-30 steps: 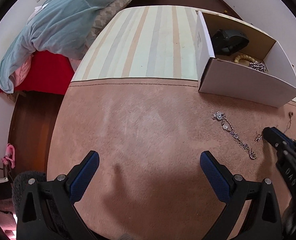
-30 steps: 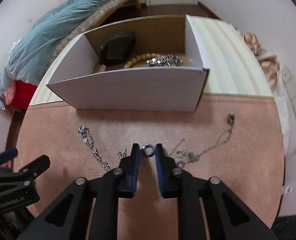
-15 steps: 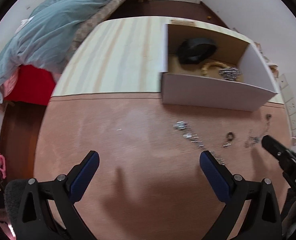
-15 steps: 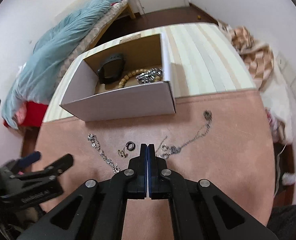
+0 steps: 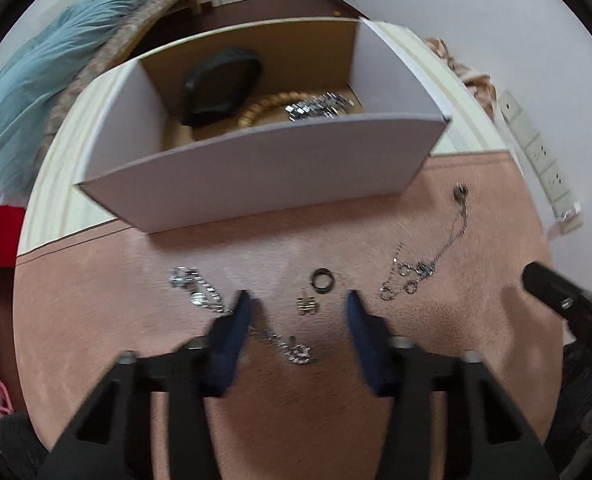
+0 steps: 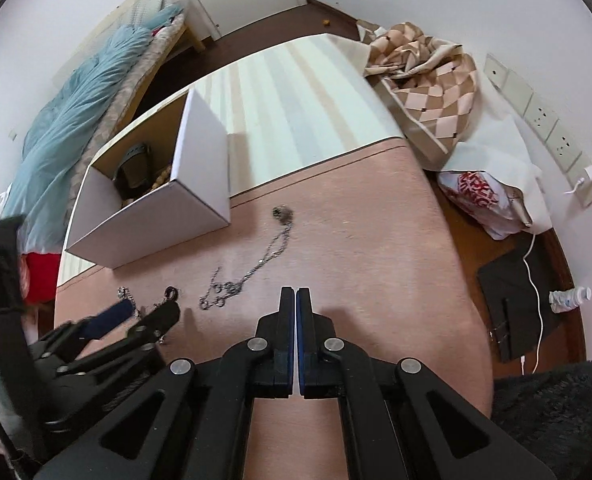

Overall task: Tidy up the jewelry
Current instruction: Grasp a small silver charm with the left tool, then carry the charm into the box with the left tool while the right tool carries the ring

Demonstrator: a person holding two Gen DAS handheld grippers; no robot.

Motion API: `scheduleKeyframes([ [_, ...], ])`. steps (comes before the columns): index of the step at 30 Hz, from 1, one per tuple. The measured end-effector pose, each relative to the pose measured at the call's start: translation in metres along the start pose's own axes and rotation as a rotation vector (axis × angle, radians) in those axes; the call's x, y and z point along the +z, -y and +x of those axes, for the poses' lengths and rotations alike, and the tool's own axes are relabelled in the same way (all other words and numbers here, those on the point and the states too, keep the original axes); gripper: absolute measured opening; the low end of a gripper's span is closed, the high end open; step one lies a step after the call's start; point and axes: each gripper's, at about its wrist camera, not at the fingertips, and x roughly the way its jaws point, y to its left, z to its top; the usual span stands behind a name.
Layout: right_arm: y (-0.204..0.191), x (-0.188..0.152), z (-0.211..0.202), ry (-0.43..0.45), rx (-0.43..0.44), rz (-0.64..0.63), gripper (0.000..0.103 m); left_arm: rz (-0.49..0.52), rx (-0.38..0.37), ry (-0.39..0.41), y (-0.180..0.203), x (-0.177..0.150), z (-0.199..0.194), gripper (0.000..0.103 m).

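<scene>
While the left gripper (image 5: 298,308) hangs low over the pink mat (image 5: 96,320) with its jaws spread wide, a small gold charm (image 5: 307,305) lies between the fingertips and a dark ring (image 5: 322,280) just beyond. A crystal bracelet (image 5: 200,292) trails under the left finger, so closing squarely on the charm alone should avoid snagging it. To the right, the right gripper (image 6: 296,300) is pressed together on nothing. Farther off stands the white box (image 5: 256,168).
</scene>
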Motion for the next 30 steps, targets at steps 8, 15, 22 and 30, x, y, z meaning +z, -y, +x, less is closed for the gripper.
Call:
scheduleKeyframes([
  [8,-0.004,0.004,-0.008,0.016,0.017,-0.002,0.001,-0.001,-0.024,0.048,-0.009,0.001,-0.009,0.006],
  [15,-0.040,0.005,-0.003,-0.028,0.167,-0.055,0.001,-0.097,-0.021,0.105,-0.062,-0.013,-0.050,0.006],
  [22,-0.108,-0.003,0.037,-0.095,0.176,-0.229,0.003,-0.213,0.039,0.069,-0.120,-0.032,-0.052,0.006],
  [30,-0.144,-0.014,0.067,-0.071,0.025,-0.384,0.030,-0.256,0.057,0.034,-0.137,-0.048,-0.039,0.006],
])
